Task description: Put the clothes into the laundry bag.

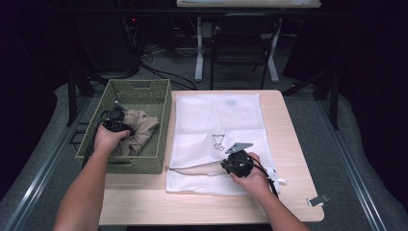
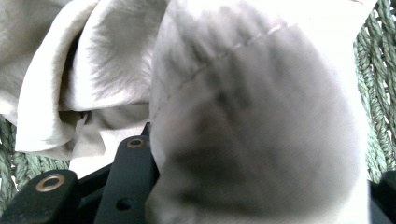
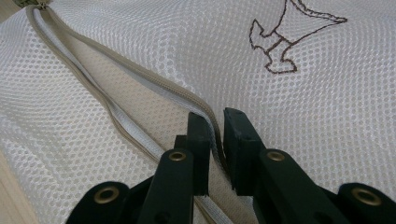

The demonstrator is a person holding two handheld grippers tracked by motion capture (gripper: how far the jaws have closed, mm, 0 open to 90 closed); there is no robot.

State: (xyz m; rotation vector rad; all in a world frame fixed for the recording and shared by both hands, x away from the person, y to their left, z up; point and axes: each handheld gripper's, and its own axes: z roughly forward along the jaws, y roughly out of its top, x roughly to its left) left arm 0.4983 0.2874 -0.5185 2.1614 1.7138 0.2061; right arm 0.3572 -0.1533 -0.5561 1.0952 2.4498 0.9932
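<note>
A green woven basket (image 1: pixel 161 103) at the table's left holds a crumpled beige cloth (image 1: pixel 144 127). My left gripper (image 1: pixel 118 122) reaches into the basket onto that cloth. In the left gripper view a fold of the cloth (image 2: pixel 252 121) bulges between the two black jaws and presses against them. A white mesh laundry bag (image 1: pixel 216 120) lies flat on the table with a small brown embroidered figure (image 1: pixel 219 141). My right gripper (image 1: pixel 226 166) is at its near end. Its jaws are shut on the upper lip of the bag's open zipper (image 3: pixel 116 70) and lift it slightly.
The wooden table (image 1: pixel 288 125) has bare room to the right of the bag and along the near edge. A small grey clip (image 1: pixel 318 199) lies near its front right corner. A dark chair (image 1: pixel 243 43) and desk legs stand beyond the table.
</note>
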